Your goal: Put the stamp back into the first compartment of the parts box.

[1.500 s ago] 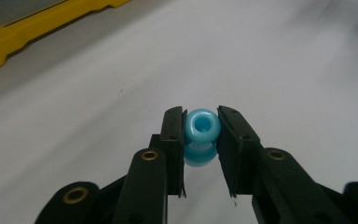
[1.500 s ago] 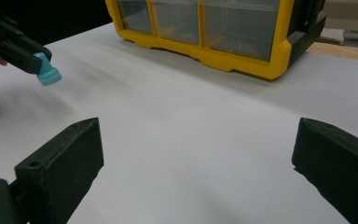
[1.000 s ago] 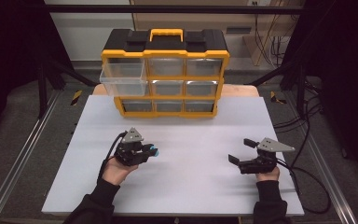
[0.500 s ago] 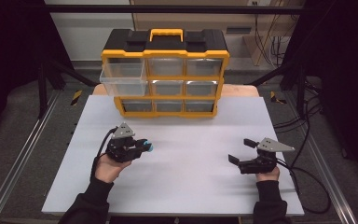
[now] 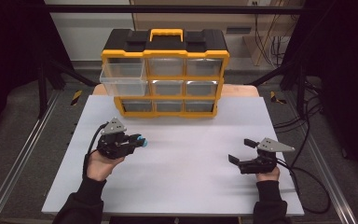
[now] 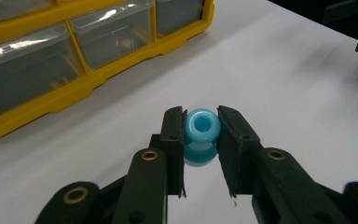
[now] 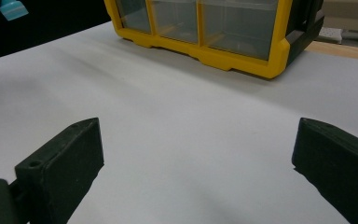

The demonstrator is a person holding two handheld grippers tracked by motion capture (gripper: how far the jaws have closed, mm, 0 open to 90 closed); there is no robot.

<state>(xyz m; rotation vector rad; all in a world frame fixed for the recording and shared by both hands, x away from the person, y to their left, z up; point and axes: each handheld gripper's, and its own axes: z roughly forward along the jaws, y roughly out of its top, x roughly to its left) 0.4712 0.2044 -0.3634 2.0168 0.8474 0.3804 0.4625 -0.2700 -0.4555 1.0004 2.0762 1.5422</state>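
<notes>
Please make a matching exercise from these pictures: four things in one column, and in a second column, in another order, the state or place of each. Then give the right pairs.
Things
1. left claw
2. right claw
3. top left drawer
4. blue ring

States or places
A. pulled out of the yellow cabinet
B. open, nothing between its jaws
C. shut on a small object
D. held between two black jaws, above the white table

Right pairs: 1-C, 2-B, 3-A, 4-D
</notes>
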